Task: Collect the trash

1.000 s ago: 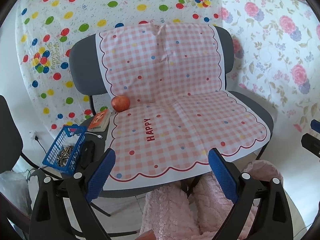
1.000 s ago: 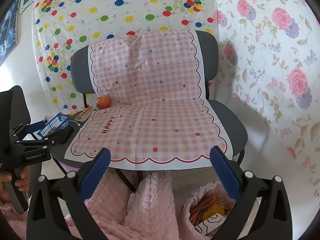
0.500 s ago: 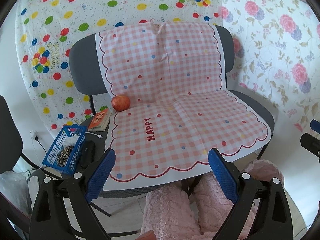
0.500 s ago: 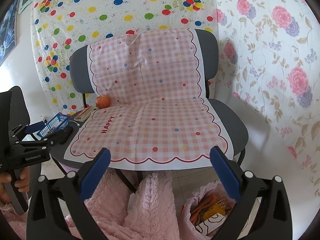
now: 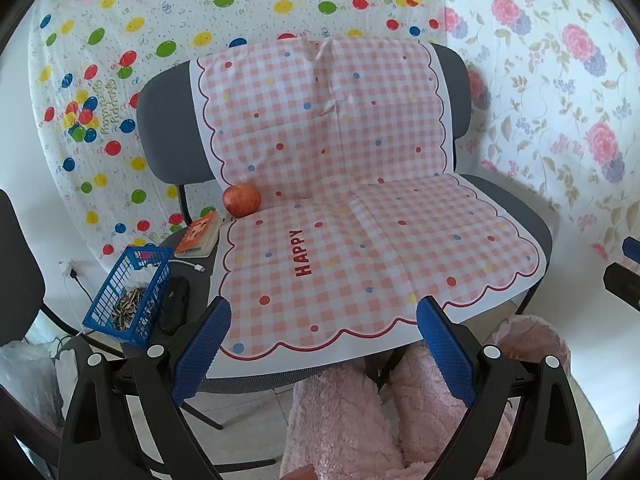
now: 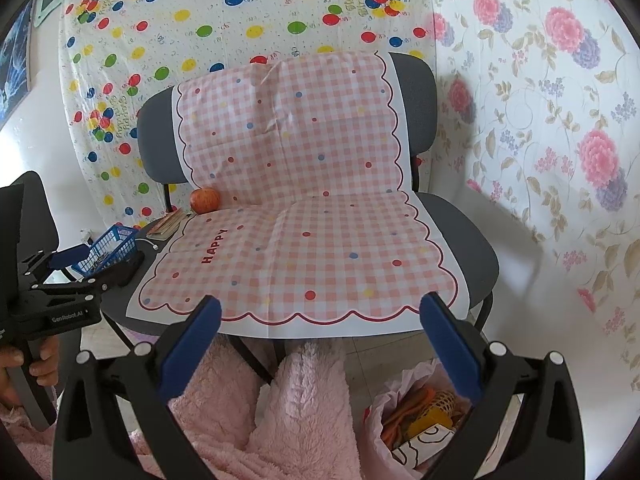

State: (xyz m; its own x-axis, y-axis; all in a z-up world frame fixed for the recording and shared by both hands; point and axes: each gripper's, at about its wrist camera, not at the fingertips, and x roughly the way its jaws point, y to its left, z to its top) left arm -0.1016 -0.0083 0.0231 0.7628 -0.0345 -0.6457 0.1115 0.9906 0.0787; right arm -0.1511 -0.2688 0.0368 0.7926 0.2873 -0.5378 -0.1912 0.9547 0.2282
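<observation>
1. Pink gingham cloth (image 5: 360,216) printed HAPPY drapes over the back and seat of a dark grey chair (image 5: 516,208); we see it in both wrist views.
2. We find a red apple (image 5: 241,199) at the back left corner of the seat, where the seat meets the backrest, just beside the cloth's left edge.
3. Off the left edge of the cloth, an orange book (image 5: 199,234) lies on the dark seat, with a white cable end (image 5: 192,265) near it.
4. Nearer the front left corner stands a blue wire basket (image 5: 127,295) holding what look like sunflower-seed shells (image 5: 128,308), the trash we can make out there; a black object (image 5: 174,309) lies just beside it.
5. On the floor below the seat's front right corner, a pink bag (image 6: 420,416) holds orange and yellow scraps.
6. Our left tongs (image 5: 322,350) hover before the seat's front edge, spread wide with nothing between the blue pads.
7. Our right tongs (image 6: 320,350) hover likewise, wide apart and empty.
8. Fluffy pink fabric (image 6: 304,408) fills the space under both tools.
</observation>
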